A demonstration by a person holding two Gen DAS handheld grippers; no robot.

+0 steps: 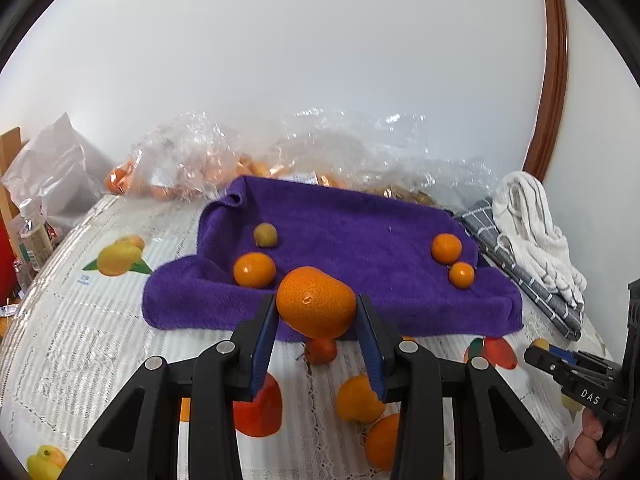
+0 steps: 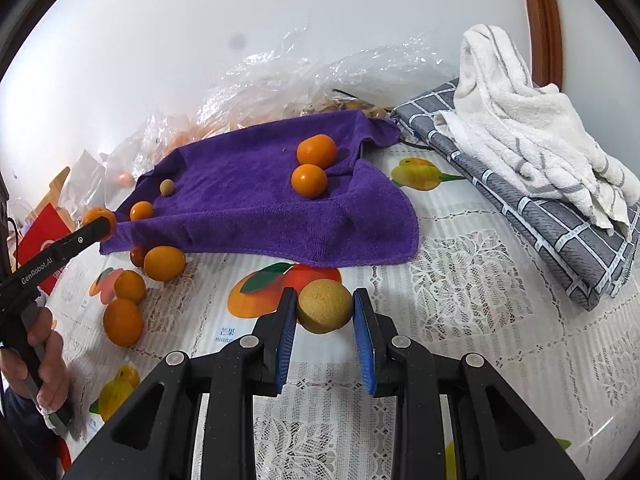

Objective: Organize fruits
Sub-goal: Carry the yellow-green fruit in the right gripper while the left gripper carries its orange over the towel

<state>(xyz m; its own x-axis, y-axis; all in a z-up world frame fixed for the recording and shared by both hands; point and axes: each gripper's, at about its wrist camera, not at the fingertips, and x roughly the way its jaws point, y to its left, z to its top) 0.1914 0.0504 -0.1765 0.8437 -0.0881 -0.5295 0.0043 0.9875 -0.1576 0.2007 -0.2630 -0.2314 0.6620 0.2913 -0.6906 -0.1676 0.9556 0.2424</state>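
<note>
Left tongs (image 1: 316, 312) clamped on a large orange (image 1: 316, 302) above the purple towel (image 1: 360, 240).

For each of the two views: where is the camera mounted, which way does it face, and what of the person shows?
Left wrist: on the left gripper, looking along its fingers at a held orange before the purple towel; a hand shows lower right.
Right wrist: on the right gripper, clamping a yellowish fruit; the other hand shows lower left.
Shared: the towel, each other's gripper.

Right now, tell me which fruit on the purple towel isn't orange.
The small olive-yellow fruit near the towel's back left, behind an orange. The other three lying on the towel are bright orange.
</note>
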